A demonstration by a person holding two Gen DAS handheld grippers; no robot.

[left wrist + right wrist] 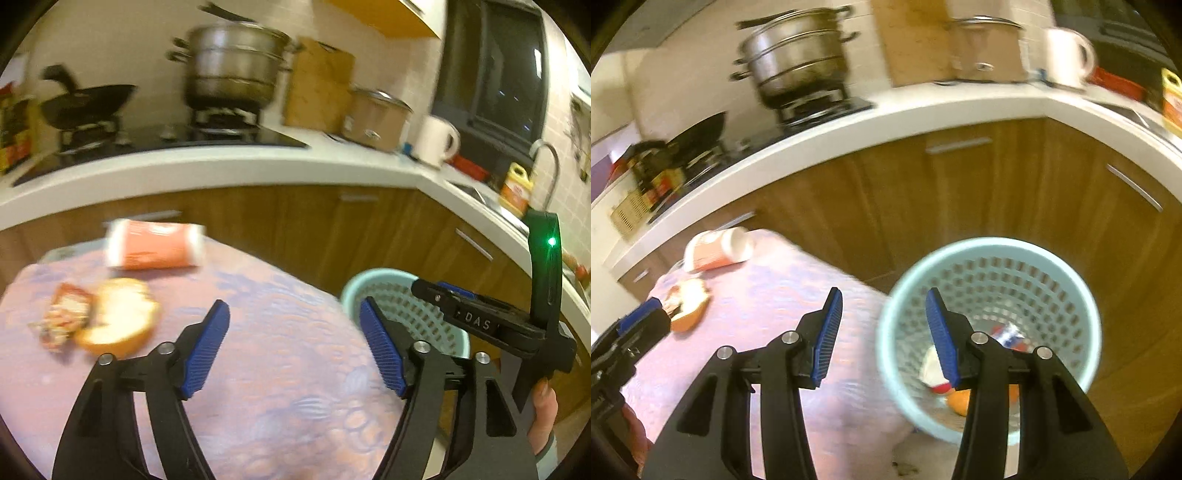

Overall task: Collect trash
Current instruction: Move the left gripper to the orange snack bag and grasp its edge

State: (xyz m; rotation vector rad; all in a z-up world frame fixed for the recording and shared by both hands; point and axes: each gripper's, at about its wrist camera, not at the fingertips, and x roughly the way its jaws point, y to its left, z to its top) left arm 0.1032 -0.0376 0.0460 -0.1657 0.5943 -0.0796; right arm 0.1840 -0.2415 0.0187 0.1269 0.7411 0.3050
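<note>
Jaws wide apart, empty, on left gripper (291,347) and right gripper (884,334); cup (155,248), wrapper (62,314), bread (120,320) on desk; basket (988,251) holds scraps; "DAS" readable on right gripper

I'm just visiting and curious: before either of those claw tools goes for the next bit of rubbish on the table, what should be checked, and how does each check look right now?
1. Left gripper open and empty: ok.
2. Right gripper open and empty: ok.
3. Trash left to collect: ok; the orange cup lies on its side, with the orange peel and crumpled wrapper on the tablecloth.
4. Bin beside the table, mouth unblocked: ok; it holds some scraps.
5. Peel and wrapper apart enough to grab one alone: cannot tell, blurred.
6. Pictures sharp enough to aim: not ok.
</note>
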